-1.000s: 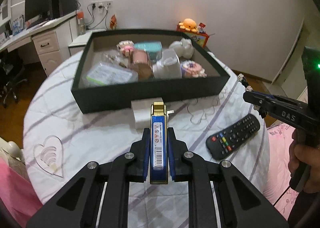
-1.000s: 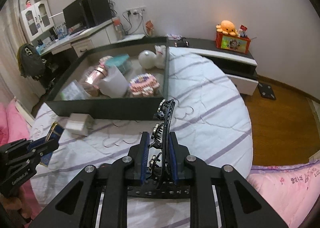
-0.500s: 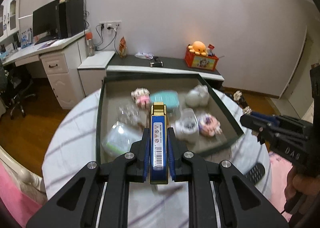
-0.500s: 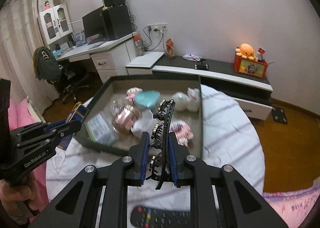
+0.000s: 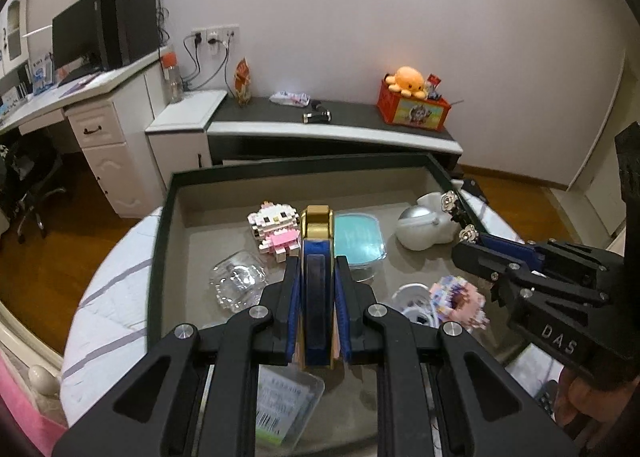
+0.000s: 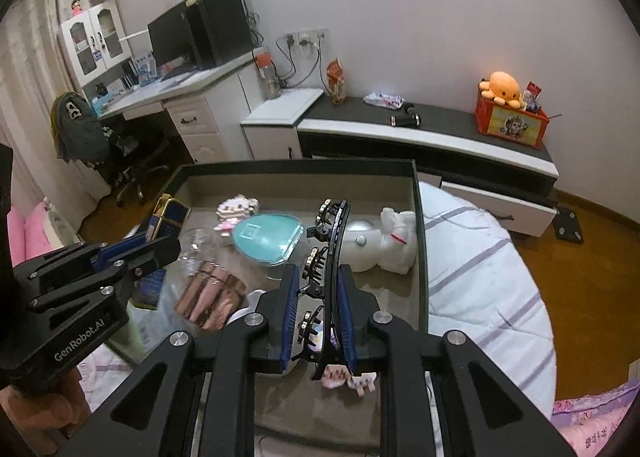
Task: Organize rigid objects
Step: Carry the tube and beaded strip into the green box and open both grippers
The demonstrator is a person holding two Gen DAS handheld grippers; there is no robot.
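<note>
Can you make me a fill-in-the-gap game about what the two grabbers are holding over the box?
1. The left gripper is shut on a blue and ____ lighter.
2. The right gripper is shut on a black hair ____.
3. Both grippers hang over the dark ____, near a teal case.
4. On the far shelf sits an ____ plush octopus.

Missing words: gold; clip; box; orange

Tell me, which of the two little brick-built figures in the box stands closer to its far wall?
The white cat figure with the pink dress, beside the teal case. The other, a pastel brick figure, sits near the box's front.
</note>
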